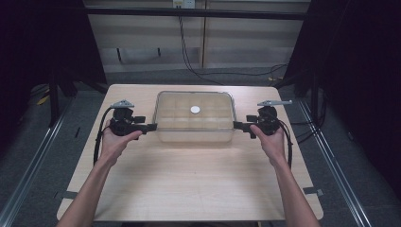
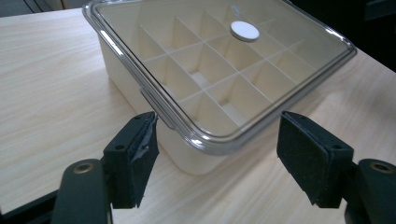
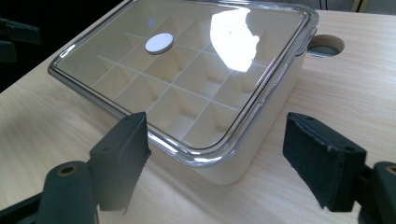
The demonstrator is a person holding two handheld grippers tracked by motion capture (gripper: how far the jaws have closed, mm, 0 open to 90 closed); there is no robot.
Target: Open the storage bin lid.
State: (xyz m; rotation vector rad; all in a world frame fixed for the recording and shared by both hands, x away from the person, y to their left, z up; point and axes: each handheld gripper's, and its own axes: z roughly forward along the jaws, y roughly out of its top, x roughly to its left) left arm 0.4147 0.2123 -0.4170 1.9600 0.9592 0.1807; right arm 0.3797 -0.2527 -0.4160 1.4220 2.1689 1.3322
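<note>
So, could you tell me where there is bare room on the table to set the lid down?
The widest bare patch of the table lies between the box and the near edge, between the forearms. It is crowded beside the box's ends, at the left gripper and the right gripper.

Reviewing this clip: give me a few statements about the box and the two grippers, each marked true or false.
1. The clear lid is on the divided box. True.
2. The left gripper is clamped on the lid. False: its jaws stand open around a box corner.
3. A white round disc sits at the lid's middle. True.
4. The right gripper holds the box in the air. False: it is open and the box rests on the table.
</note>
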